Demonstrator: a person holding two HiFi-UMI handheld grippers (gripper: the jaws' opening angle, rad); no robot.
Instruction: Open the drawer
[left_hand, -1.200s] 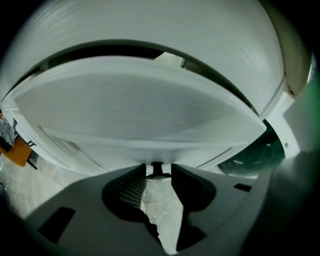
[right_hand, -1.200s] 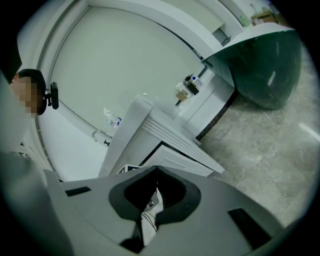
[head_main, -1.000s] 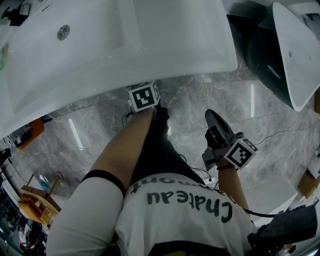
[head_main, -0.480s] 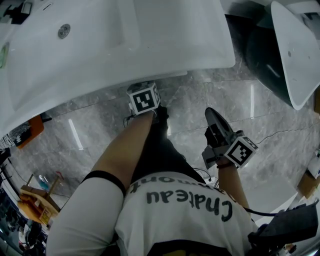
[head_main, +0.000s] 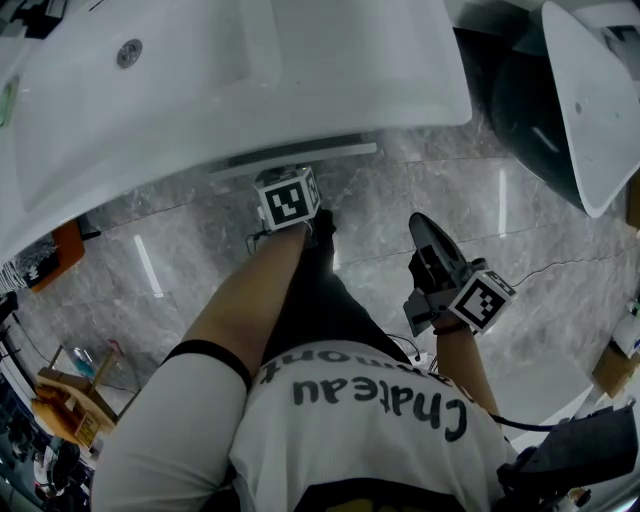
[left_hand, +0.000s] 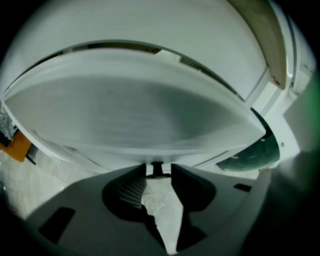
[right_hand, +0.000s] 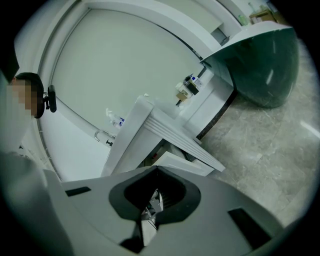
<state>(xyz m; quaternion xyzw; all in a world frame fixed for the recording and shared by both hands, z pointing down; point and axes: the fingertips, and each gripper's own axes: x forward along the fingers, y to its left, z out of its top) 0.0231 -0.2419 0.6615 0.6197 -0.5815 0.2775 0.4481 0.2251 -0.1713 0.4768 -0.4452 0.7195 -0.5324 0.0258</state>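
Left gripper view gave the closest look. The left gripper (left_hand: 158, 173) had its jaws spread wide, with grey marble floor (left_hand: 162, 210) showing through the gap between them. Their tips came right up to the lower edge of the drawer (left_hand: 130, 110), whose broad white front filled the picture above them. A small dark piece sat at that edge, midway between the tips. Neither pad seemed to press on it, so the jaws were released rather than clamped on anything.

From the head view, the drawer (head_main: 295, 160) showed as a pale strip poking out just past the front rim of the white washbasin (head_main: 200, 90). The left gripper's marker cube (head_main: 288, 198) hung directly below that strip, close against it, at the end of the person's outstretched left arm (head_main: 240, 310).

The right gripper (head_main: 425, 235) was held well apart, off to the right over the marble floor, pointing up the picture with its own marker cube (head_main: 483, 300) behind it. In the right gripper view its jaws were drawn together to a narrow slit and held nothing. Beyond them the washbasin's slab (right_hand: 165, 125) was seen from the side, with a dark green tub (right_hand: 260, 65) farther along the wall.
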